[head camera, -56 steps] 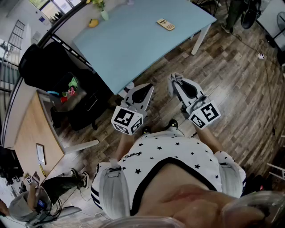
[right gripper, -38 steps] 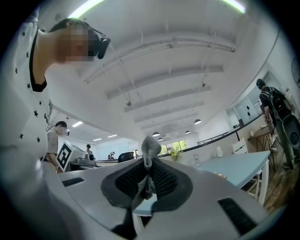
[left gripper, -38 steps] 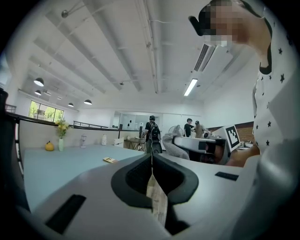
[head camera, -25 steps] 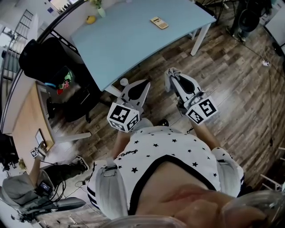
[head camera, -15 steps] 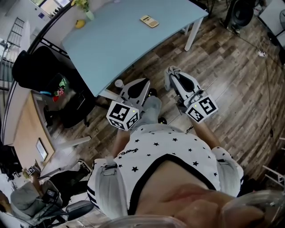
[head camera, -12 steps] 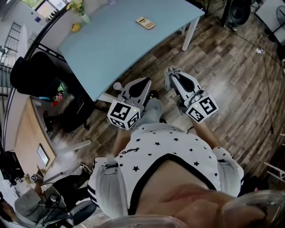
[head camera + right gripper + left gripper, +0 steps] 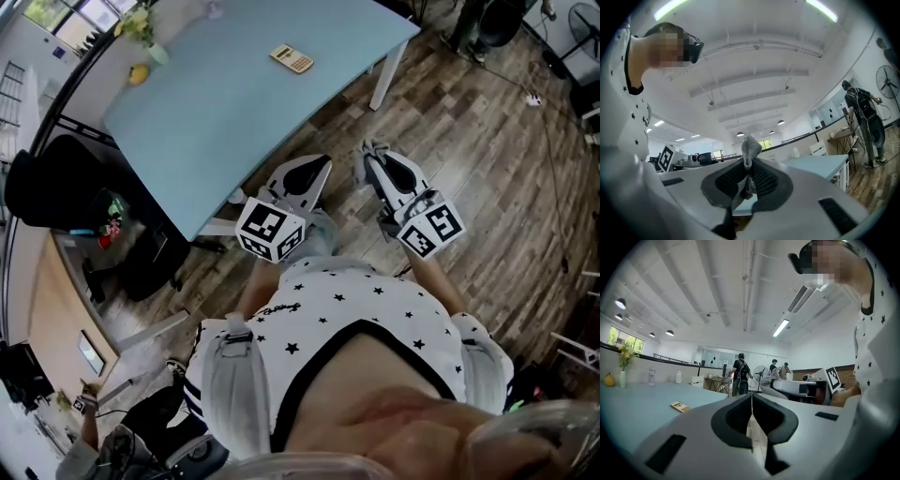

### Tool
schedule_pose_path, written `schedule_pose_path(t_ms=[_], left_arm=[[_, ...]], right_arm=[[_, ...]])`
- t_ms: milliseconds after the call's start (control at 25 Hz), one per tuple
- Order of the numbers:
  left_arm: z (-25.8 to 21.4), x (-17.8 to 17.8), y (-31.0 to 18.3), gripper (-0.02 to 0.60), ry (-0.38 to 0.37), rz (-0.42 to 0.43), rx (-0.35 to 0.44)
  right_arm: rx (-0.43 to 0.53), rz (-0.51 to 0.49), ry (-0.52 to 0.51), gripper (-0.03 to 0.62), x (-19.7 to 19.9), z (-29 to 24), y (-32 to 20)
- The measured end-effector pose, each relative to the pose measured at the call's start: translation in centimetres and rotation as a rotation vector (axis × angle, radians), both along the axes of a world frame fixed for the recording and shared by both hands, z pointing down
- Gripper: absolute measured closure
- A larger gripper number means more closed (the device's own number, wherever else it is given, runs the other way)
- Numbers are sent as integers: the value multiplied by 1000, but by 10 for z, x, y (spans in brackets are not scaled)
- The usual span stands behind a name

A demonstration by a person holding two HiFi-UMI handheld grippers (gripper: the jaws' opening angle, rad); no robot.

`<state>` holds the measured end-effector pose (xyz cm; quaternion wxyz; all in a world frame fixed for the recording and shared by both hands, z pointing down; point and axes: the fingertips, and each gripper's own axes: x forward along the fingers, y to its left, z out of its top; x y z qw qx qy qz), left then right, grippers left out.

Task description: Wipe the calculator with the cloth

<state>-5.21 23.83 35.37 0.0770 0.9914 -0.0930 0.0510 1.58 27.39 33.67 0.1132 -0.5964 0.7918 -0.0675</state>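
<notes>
My left gripper (image 7: 751, 401): jaws pressed together, nothing between them. My right gripper (image 7: 748, 176): jaws clamped on grey cloth (image 7: 750, 146), tuft poking out past tips. I see both held low near torso, over wood floor (image 7: 469, 169), short of light-blue table (image 7: 216, 112). Calculator (image 7: 292, 59) lies flat on far part of table, well apart from both grippers.

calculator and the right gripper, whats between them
Nothing stands between them. In the head view only a strip of wood floor and bare blue tabletop separates the right gripper, shut on the cloth, from the calculator.
</notes>
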Motion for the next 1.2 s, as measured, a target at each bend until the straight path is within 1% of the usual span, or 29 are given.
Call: schedule_pose_path(t_ms=[280, 600, 760, 1040, 1200], left_arm=[[11, 10, -50, 551, 1, -19, -26], [6, 22, -99, 551, -5, -25, -28], [4, 27, -128, 551, 7, -33, -25], [-1, 43, -178, 551, 20, -32, -1], [2, 44, -209, 551, 29, -38, -7]], right_arm=[[-41, -3, 10, 555, 14, 8, -47], [-58, -20, 9, 554, 27, 3, -103], [-63, -11, 17, 554, 35, 1, -126], [-58, 17, 26, 556, 55, -3, -173], [-17, -9, 38, 555, 54, -7, -202]])
